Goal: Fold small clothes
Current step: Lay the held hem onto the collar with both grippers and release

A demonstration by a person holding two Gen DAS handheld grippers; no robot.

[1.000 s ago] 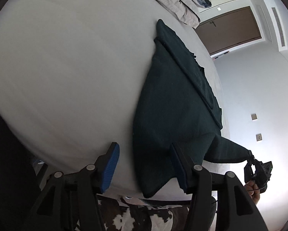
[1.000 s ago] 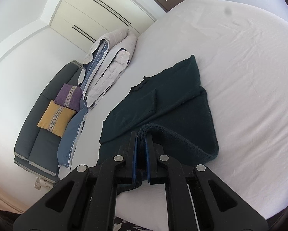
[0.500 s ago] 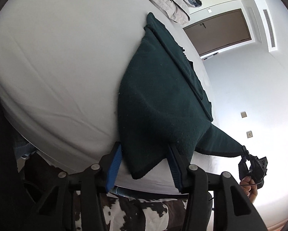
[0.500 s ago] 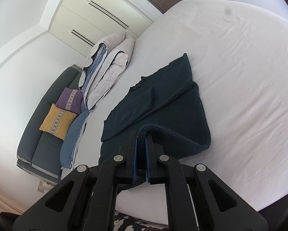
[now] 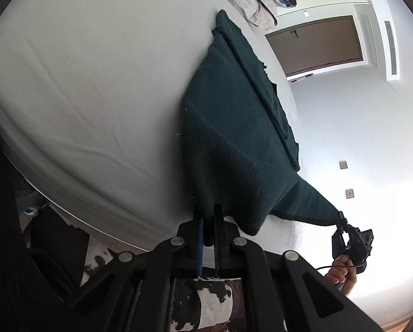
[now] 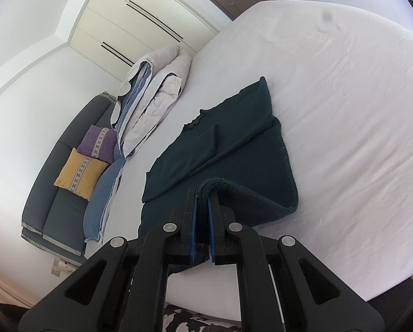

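A dark green sweater (image 5: pixel 234 127) lies on the white bed (image 5: pixel 82 83), sleeves folded in over its back. My left gripper (image 5: pixel 208 215) is shut on the sweater's near hem corner at the bed's edge. In the right wrist view the sweater (image 6: pixel 234 149) also shows, and my right gripper (image 6: pixel 203 196) is shut on the other hem corner, lifted a little off the sheet. The right gripper also shows in the left wrist view (image 5: pixel 342 218), pulling that corner out taut.
A folded grey and blue duvet (image 6: pixel 151 94) lies at the head of the bed. A grey sofa (image 6: pixel 57 193) with a yellow and a purple cushion stands beside the bed. A cowhide rug (image 5: pixel 206 298) lies below the bed's edge. A brown door (image 5: pixel 314 44) is beyond.
My left gripper was open around the hem corner and has closed on it. My right gripper has kept its hold and moved little.
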